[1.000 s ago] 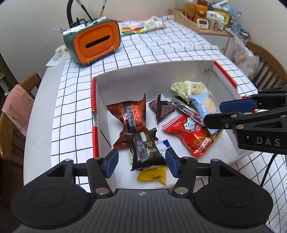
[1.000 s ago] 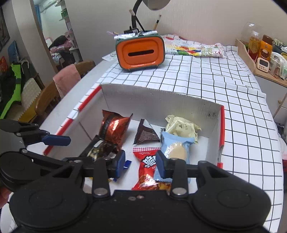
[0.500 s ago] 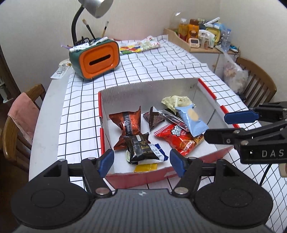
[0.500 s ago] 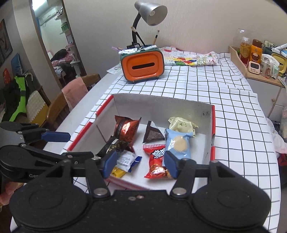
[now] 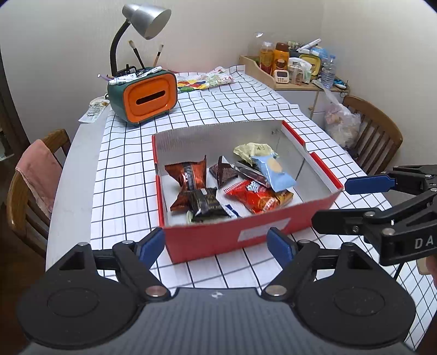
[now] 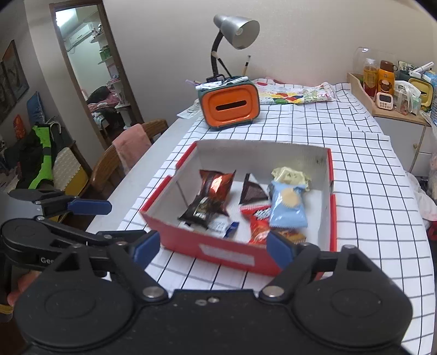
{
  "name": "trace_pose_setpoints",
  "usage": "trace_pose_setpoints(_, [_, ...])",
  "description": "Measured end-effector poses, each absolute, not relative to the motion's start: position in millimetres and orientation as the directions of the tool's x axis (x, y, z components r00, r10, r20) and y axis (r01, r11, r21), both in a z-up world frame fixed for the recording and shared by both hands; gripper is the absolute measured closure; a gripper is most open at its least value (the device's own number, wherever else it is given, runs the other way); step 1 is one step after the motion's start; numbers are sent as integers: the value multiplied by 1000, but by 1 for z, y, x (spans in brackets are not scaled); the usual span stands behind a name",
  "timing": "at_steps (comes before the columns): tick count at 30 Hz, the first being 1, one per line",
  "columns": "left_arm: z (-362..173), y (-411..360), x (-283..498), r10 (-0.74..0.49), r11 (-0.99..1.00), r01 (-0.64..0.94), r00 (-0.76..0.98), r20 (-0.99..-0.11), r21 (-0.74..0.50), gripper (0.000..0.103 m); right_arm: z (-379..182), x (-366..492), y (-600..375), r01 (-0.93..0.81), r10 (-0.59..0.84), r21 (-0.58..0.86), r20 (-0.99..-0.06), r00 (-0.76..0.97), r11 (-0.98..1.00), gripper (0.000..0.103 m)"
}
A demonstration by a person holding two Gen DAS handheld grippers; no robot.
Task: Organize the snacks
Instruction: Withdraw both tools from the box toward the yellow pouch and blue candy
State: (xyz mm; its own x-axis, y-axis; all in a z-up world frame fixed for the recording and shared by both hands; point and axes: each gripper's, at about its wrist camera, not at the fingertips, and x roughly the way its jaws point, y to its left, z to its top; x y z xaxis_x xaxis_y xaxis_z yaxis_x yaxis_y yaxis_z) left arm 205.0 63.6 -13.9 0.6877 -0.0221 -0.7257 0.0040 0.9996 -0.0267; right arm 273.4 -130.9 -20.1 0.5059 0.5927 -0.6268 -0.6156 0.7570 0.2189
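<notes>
On the checked cloth that covers the surface (image 5: 224,101) sits a red cardboard box (image 5: 218,240) with a white inside, and all the snacks lie in it: a copper-brown packet (image 5: 188,174) toward its left wall, a black packet (image 5: 204,202) overlapping that one's near end, a dark triangular packet (image 5: 225,173) in the middle, a red packet (image 5: 254,198) nearer the front wall, a pale blue biscuit packet (image 5: 274,172) lying over the red one, and a pale green packet (image 5: 252,150) near the back wall. The left gripper (image 5: 217,244) is just in front of the box's near wall, its fingers (image 5: 151,244) spreading apart with nothing between them. The right gripper (image 6: 210,244) is also at the near wall, fingers (image 6: 278,250) likewise widening and empty. Behind the box stand an orange-fronted pen holder (image 5: 144,95) and a grey desk lamp (image 5: 146,19).
</notes>
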Motion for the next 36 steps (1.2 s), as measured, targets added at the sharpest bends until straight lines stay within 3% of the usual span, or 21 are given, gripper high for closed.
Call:
trace_pose_setpoints(3, [-18,63,189,-33,999,13,689,-724,-34,19,-25,261,-134,-620,595,222,-631,498,753,11])
trace_pose_setpoints(5, [-23,63,180,-39,999,19,681,-731,-36,19,-28,253,-135,-620,593,217,-631,500,754,2])
trace_pose_setpoints(7, [-29,64,171,-44,999,26,678,-734,-37,19,-33,246,-136,-624,589,209,-637,497,753,0])
trace_pose_setpoints(24, [-92,58,115,-66,995,102,623,-779,-3,17,-91,228,-119,-597,524,205,-737,428,775,0])
trace_pose_setpoints(36, [-121,33,111,-125,969,247,565,-816,23,17,-131,238,-72,-669,471,143,-814,339,729,5])
